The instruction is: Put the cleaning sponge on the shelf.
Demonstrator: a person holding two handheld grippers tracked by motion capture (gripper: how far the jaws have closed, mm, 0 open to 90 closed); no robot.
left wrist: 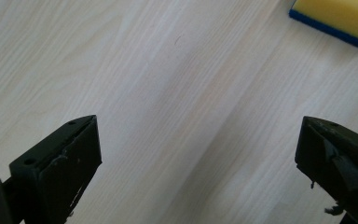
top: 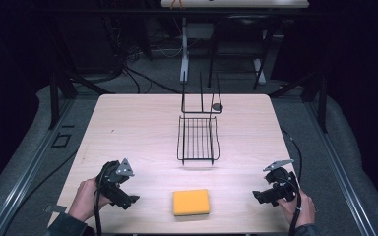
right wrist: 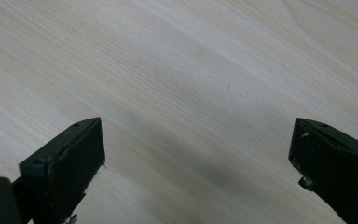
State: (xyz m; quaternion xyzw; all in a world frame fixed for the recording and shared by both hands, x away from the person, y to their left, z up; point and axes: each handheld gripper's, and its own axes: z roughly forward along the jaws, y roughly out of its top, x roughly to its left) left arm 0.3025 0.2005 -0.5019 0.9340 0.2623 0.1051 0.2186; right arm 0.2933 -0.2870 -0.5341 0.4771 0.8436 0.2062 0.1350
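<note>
No readable text, labels, brands, numbers or signs anywhere on visible surfaces.

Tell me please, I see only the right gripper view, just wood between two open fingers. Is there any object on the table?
Observer: Yes. A yellow sponge lies near the front edge, between the two grippers.
Operator: Is anything else there?
Observer: A black wire rack stands farther back, at the middle of the table.
Operator: Is the left gripper holding something?
Observer: No. The left gripper is open over bare wood, with the sponge's blue underside visible ahead of it.
</note>
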